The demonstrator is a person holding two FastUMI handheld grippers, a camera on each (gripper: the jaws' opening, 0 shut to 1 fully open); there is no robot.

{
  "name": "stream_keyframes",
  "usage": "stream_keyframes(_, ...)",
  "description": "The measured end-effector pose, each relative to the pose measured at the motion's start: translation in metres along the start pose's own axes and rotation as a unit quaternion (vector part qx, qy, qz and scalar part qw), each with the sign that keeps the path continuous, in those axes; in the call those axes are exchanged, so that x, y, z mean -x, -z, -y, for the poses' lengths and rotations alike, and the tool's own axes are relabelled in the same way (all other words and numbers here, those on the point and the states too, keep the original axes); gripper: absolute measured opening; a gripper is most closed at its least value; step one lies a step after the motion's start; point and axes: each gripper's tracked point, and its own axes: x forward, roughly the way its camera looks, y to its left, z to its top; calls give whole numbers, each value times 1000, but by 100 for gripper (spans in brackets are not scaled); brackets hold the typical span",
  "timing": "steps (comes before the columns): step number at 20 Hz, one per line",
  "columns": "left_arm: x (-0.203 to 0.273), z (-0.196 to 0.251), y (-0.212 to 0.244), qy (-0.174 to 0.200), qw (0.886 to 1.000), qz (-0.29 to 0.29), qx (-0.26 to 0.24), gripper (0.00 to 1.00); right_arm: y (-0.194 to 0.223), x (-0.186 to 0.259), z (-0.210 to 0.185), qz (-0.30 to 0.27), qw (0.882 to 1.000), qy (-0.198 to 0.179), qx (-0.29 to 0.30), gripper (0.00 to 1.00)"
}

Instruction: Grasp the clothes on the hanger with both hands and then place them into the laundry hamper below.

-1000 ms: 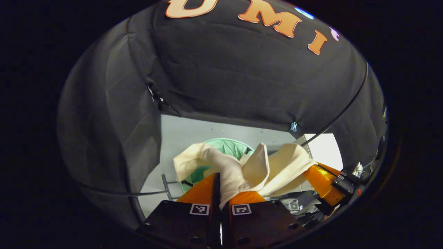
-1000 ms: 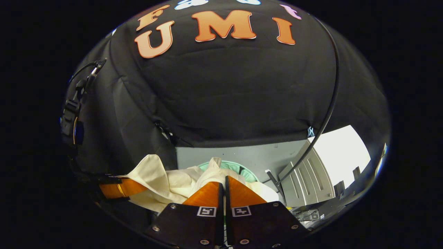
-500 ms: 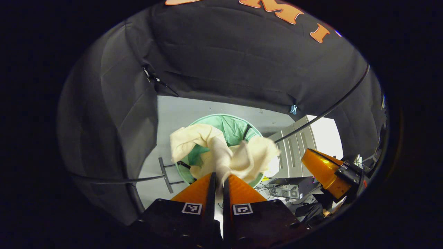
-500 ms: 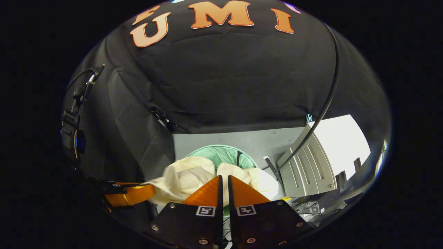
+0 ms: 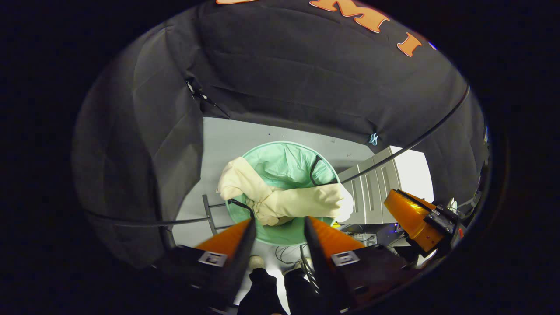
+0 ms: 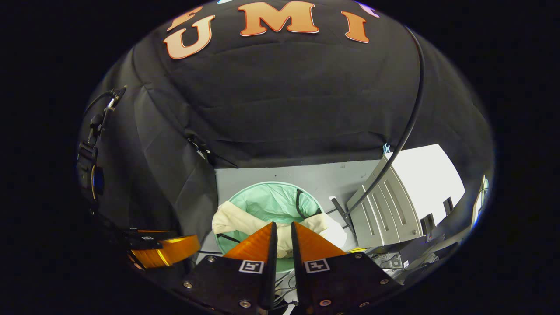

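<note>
So the left gripper (image 5: pixel 276 225) has its jaws spread wide with nothing between them, hanging above the near rim of the laundry hamper (image 5: pixel 288 164). The right gripper (image 6: pixel 281 229) has its jaws narrow, just a thin gap between them, and no cloth pinched there as far as I can see. Straight past both sets of jaws sits the cream-coloured clothes (image 5: pixel 284 201), draped across the near half of the green hamper, with one end hanging over the left rim and the other end bunched at the right rim, so it's lying on the rim more than down inside. In the right gripper view the same clothes (image 6: pixel 232 218) sit just beyond the fingertips, over the hamper (image 6: pixel 271 201). The hamper stands on the grey floor (image 5: pixel 236 140) close to the black booth wall, with a thin black handle loop (image 5: pixel 316 170) sticking up at its right side. The right gripper shows at the right edge of the left gripper view, and the left one sits low at the left of the right gripper view. A grey cabinet (image 6: pixel 389 210) stands just right of the hamper.
</note>
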Motion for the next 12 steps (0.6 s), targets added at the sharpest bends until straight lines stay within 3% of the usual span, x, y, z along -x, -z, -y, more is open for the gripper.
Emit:
stream_keyframes(1,1,-2,1,1,1000,1,1,96,-1,2,0,1,1000,2,1,23)
stream_keyframes(2,2,-4,3,-2,1000,2,2,98,-2,4,0,2,1000,4,2,25)
stream_keyframes(3,5,-5,4,0,1000,3,3,100,0,7,-1,4,1000,5,2,36)
stream_keyframes(4,7,-5,6,0,1000,3,2,94,0,10,-1,6,1000,5,3,42)
stream_keyframes(11,24,-16,17,-4,1000,11,5,95,-2,28,-4,21,999,15,38,94)
stream_keyframes(12,27,-19,18,-5,1000,13,5,95,-3,31,-7,23,999,14,44,94)
